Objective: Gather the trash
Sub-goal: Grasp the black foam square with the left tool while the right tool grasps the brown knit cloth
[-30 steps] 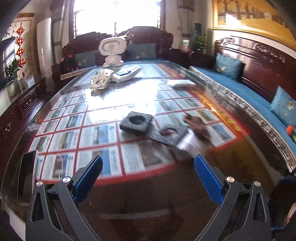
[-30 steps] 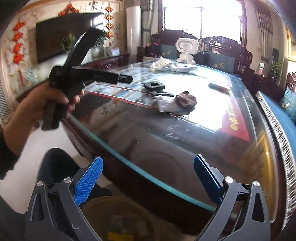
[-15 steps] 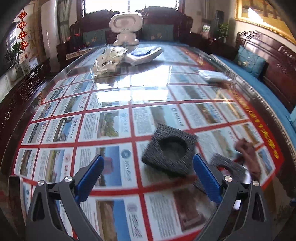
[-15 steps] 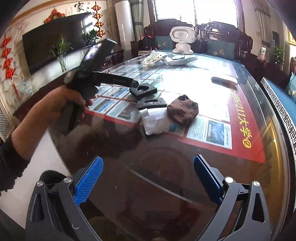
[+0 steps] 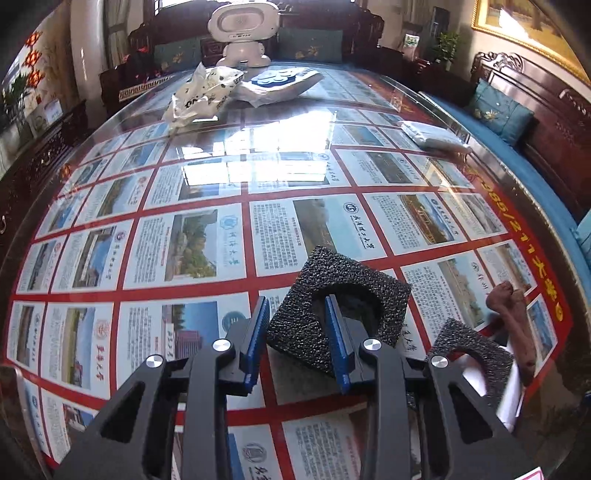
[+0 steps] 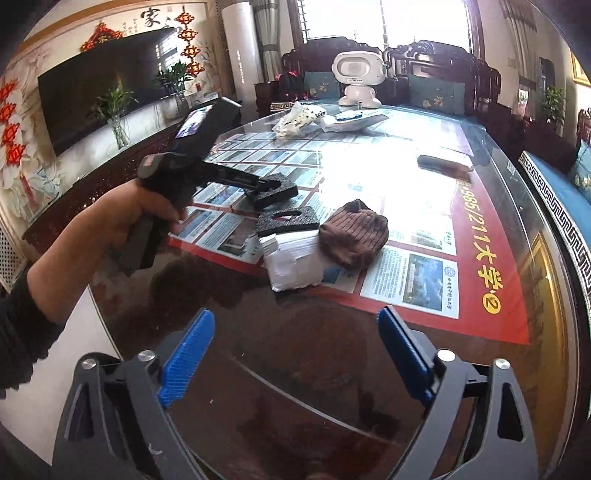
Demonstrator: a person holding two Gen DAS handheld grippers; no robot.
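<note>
My left gripper point(image 5: 297, 334) is shut on the near corner of a black foam block with a round hole point(image 5: 354, 291), one finger outside it and one in the hole. In the right wrist view the same block point(image 6: 275, 192) shows at the left gripper's tip point(image 6: 271, 182). A second black foam piece point(image 5: 472, 363) point(image 6: 288, 220) lies beside it, with white crumpled paper point(image 6: 291, 264) and a brown knitted item point(image 6: 354, 232) point(image 5: 511, 306). My right gripper point(image 6: 295, 354) is open and empty above the table's near edge.
The glass-topped table point(image 6: 406, 369) carries a printed sheet. At the far end stand a white toy robot point(image 5: 242, 31), a crumpled white bag point(image 5: 201, 94) and a white packet point(image 5: 277, 83). A flat grey object point(image 5: 434, 136) lies at the right. Blue-cushioned wooden benches surround the table.
My left gripper has moved forward and closed from wide open onto the foam block. My right gripper has edged closer to the trash pile and stays open.
</note>
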